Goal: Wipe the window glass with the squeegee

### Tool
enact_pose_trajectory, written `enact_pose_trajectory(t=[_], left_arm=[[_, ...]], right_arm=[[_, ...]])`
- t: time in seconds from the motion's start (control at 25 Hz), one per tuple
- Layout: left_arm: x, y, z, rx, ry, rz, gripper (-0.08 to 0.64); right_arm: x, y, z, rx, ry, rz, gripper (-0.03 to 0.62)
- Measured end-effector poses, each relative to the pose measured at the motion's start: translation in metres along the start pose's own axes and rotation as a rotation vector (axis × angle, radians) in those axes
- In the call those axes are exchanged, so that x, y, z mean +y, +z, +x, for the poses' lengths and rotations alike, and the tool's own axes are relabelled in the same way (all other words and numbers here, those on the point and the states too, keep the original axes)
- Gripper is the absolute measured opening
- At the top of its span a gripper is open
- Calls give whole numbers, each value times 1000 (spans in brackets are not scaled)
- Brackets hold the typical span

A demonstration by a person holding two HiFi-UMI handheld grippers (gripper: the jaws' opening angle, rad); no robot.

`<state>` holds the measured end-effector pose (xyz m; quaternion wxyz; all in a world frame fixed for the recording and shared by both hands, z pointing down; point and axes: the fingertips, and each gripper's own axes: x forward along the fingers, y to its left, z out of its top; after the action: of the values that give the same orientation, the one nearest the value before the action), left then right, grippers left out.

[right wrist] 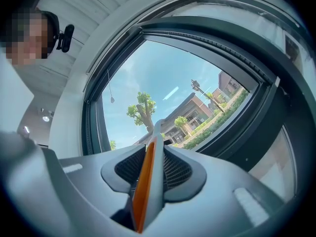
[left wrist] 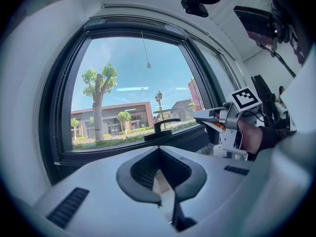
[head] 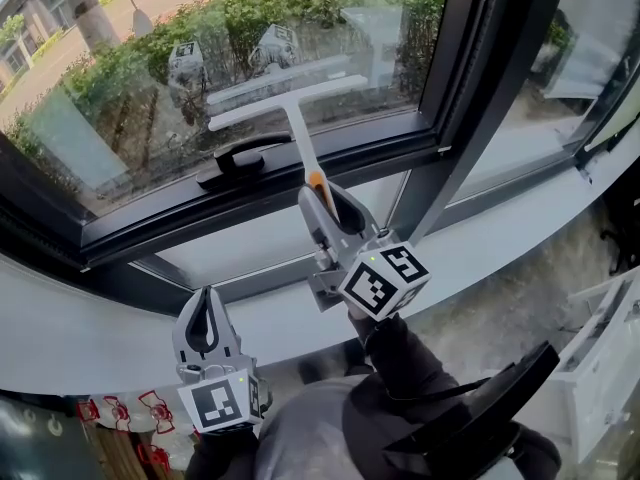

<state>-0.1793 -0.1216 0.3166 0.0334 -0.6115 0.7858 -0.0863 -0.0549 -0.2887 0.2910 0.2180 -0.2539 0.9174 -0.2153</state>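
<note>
A white T-shaped squeegee (head: 287,98) is held up to the lower part of the window glass (head: 120,78), its blade lying crosswise just above the frame; whether it touches the glass I cannot tell. My right gripper (head: 318,192) is shut on its white and orange handle (right wrist: 146,179), which runs between the jaws in the right gripper view. My left gripper (head: 208,294) hangs low by the sill, shut with nothing in it. In the left gripper view the left gripper (left wrist: 159,150) points at the pane, with the squeegee handle (left wrist: 210,116) at right.
A black window handle (head: 236,157) sits on the lower frame, just left of the squeegee. A dark mullion (head: 470,98) divides this pane from the one to the right. A white sill (head: 60,328) runs below. White furniture (head: 600,368) stands at the lower right.
</note>
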Motion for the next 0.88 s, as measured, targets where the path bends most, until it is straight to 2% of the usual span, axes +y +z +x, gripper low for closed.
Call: enact_pose_trajectory(t=[0.88], left_arm=[[3, -12, 1, -5, -50, -36, -2]], right_arm=[[-3, -19, -17, 52, -45, 31, 109]])
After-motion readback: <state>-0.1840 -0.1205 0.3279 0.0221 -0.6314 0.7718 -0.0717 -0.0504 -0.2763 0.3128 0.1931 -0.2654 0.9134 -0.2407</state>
